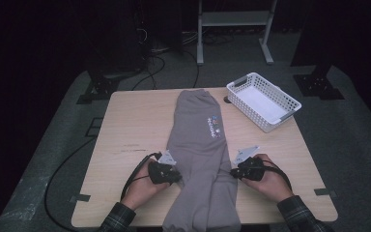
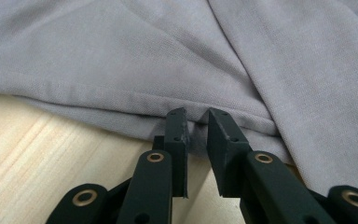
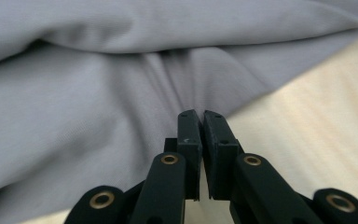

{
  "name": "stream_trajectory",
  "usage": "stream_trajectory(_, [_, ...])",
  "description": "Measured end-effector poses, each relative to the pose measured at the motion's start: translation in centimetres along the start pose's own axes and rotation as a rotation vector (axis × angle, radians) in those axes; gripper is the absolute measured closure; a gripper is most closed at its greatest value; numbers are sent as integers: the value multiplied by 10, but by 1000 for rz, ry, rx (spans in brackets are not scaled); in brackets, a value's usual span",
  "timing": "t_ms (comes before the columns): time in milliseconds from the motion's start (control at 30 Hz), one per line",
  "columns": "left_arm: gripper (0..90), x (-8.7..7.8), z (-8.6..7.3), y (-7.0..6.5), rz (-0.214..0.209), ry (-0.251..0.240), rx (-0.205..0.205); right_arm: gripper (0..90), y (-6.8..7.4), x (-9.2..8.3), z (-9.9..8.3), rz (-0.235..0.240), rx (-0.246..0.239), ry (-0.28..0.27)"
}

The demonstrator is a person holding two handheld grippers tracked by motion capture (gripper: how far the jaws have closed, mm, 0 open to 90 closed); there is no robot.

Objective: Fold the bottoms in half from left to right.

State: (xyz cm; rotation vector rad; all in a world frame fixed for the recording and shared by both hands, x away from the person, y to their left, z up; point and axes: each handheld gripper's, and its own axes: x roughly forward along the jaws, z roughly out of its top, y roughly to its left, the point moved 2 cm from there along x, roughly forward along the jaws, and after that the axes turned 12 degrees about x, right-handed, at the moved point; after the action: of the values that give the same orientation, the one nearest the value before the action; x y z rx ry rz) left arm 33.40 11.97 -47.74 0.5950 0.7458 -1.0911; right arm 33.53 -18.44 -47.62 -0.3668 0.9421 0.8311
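Sweatpants (image 1: 200,145) in plain grey lie lengthwise down the middle of the table (image 1: 125,125), legs folded together and hanging over the near edge, left of the white basket (image 1: 263,101); that long lie suits a fold. A small printed logo (image 1: 212,126) sits near the waist. Left gripper (image 2: 196,122), jaws slightly parted, noses the cloth's left edge without pinching it. Right gripper (image 3: 201,122), jaws almost closed, meets the right edge; whether it pinches cloth I cannot tell.

A light wooden table (image 1: 125,125) is standing on grey carpeted floor (image 1: 352,140); black cables (image 1: 149,72) are trailing toward a grey metal frame (image 1: 234,19) in darkness.
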Motion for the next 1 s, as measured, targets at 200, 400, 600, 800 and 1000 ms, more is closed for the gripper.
stream_trajectory(200, [747, -4, -4, 0, -8, 6, 8, 839, 19, -2, -4, 68, -57, 33])
stream_trajectory(400, [664, -9, -12, -3, -24, -13, 5, 749, 16, -7, -8, 63, -43, 18])
stream_trajectory(600, [556, -14, -19, -5, -8, -27, 12, 653, 22, -18, 4, 91, -16, -109])
stream_trajectory(800, [453, -19, -30, -3, 38, -44, 9, 616, 52, -21, 26, 178, -57, -177])
stream_trajectory(1000, [396, -26, -41, 7, 84, -31, -15, 616, 89, -6, 49, 253, -144, -182])
